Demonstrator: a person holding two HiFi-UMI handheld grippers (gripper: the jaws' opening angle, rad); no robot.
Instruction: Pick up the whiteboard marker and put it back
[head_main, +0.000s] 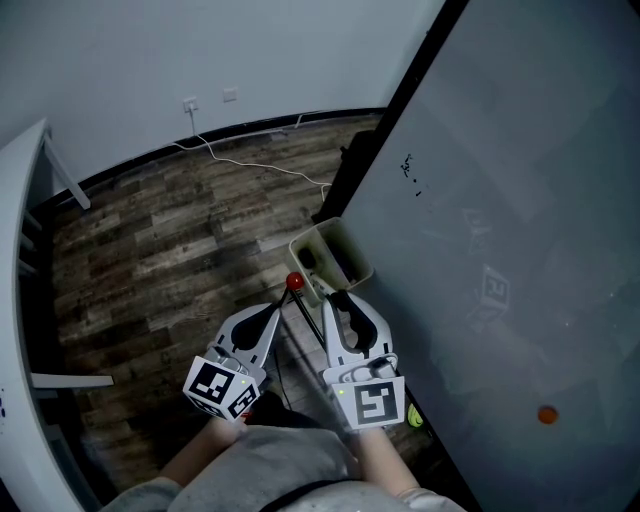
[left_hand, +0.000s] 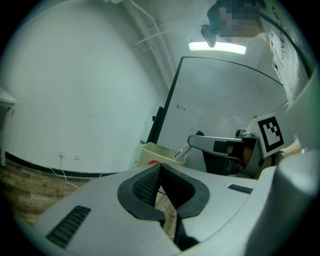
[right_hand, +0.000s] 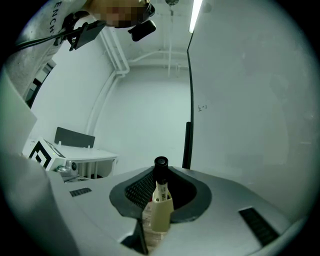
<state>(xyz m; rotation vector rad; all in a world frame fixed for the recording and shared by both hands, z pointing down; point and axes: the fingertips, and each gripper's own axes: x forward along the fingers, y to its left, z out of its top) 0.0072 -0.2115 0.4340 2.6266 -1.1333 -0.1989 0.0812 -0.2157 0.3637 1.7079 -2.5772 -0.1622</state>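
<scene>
- the left gripper (head_main: 278, 308) is held out level with its jaws brought together on nothing; it is judged to be taking no part in the step in hand
- just beyond its tips a small red round object (head_main: 295, 282) is seen close to the near corner of the holder; what it is cannot be told
- the whiteboard marker (right_hand: 159, 187) is clamped between the jaws of the right gripper (head_main: 338, 296), black end uppermost in the right gripper view, with the white labelled body sloping down towards the holder
- the pick-up is therefore judged done, while the putting back is begun and not finished, since the marker is gripped and not yet let go
- what is judged to be left: the marker is to be lowered fully into the holder, the jaws opened, and the gripper drawn clear
- the holder (left_hand: 150, 154) is a cream, open-topped container just beside the dark edge of the whiteboard, above the wooden floor (head_main: 150, 260)
- the marker's lower end is at the holder's rim and appears to pass behind its cream wall; how deep it sits cannot be told
- inside the holder only dark shapes are made out in the head view, and they cannot be identified
- the whiteboard (head_main: 500, 200) fills the right side and is almost bare, marked only by a small dark scribble near the top and an orange dot low down
</scene>
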